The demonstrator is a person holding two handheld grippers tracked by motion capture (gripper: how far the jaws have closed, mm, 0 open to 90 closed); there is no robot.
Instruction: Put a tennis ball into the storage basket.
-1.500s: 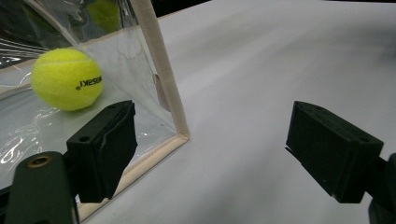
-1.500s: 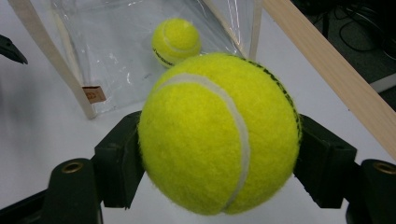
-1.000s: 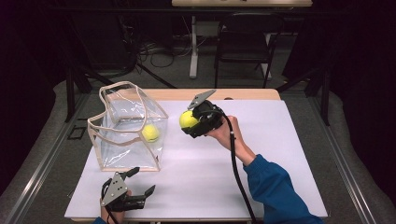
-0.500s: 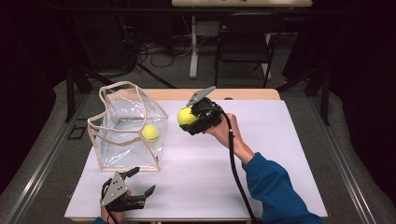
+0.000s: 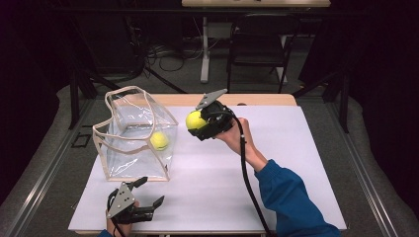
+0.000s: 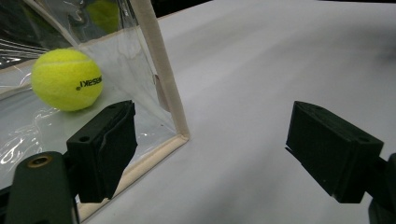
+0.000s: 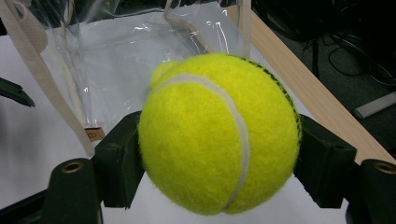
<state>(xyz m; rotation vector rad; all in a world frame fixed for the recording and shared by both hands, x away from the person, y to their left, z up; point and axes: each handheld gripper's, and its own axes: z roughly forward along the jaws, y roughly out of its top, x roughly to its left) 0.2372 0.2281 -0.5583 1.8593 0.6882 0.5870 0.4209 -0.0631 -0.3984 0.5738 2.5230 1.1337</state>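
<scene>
Closest to you, your left gripper (image 5: 148, 210) sits low at the near edge of the white table (image 5: 296, 163). Its jaws stand wide apart and there is nothing between them. In the left gripper view, the near bottom corner of the clear bag (image 6: 159, 84) is just in front of one jaw, and you can see a yellow tennis ball (image 6: 67, 79) lying on the floor of the bag, behind the clear wall. From up high, that ball in the bag (image 5: 159, 140) rests toward the side of the bag (image 5: 133, 133) that faces your other hand. The bag stands up on the left part of the table, with its top open and its pale trim and handles showing. A bit farther off, your right gripper (image 5: 197, 122) is up in the air, above the table and just beside the bag's open top. It is squeezing a second tennis ball (image 5: 194, 120) tight. In the right gripper view, this ball (image 7: 219, 133) sits between the two black jaws, one pressing on each side, and the clear bag is right behind it. Your blue sleeve (image 5: 291, 197) reaches in from the near right.
</scene>
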